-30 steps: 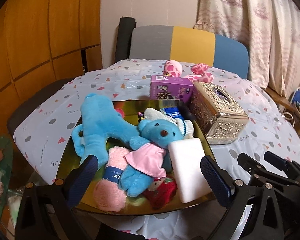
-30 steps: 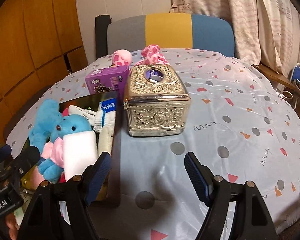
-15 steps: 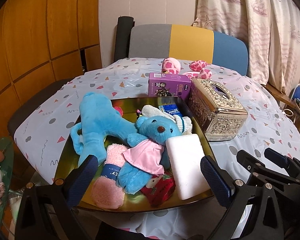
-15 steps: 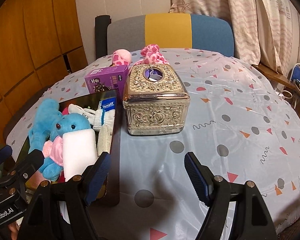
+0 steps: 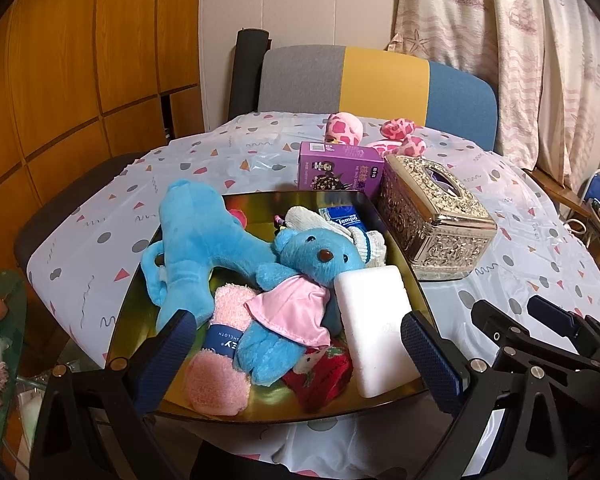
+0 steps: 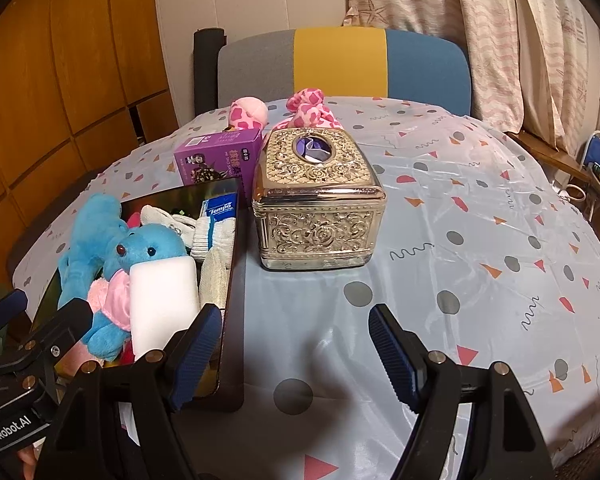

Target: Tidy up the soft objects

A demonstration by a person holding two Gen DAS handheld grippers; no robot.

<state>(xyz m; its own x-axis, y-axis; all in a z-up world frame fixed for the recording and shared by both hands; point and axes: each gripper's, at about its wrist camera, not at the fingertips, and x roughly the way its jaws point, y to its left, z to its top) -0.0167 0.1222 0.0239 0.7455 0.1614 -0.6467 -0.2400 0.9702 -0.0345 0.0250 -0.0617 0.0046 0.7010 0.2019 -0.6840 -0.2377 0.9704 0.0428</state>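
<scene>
A shiny golden tray [image 5: 260, 210] at the table's near left holds a long blue plush [image 5: 196, 240], a blue bear in a pink dress [image 5: 316, 256], a white foam block [image 5: 374, 320], a rolled pink towel [image 5: 220, 340], a red toy [image 5: 320, 372], white socks [image 5: 366, 240] and a Tempo tissue pack [image 5: 346, 220]. A pink spotted plush [image 6: 308, 110] lies at the far edge behind the boxes. My left gripper [image 5: 296, 344] hovers open at the tray's near rim, gripping nothing. My right gripper [image 6: 294, 340] is open over bare tablecloth, right of the tray [image 6: 230, 320].
An ornate silver tissue box [image 6: 320, 216] stands right of the tray, with a purple carton [image 6: 216, 160] behind it. The patterned tablecloth [image 6: 480, 240] stretches to the right. A grey, yellow and blue chair back [image 6: 340, 64] stands beyond the table, with curtains at the right.
</scene>
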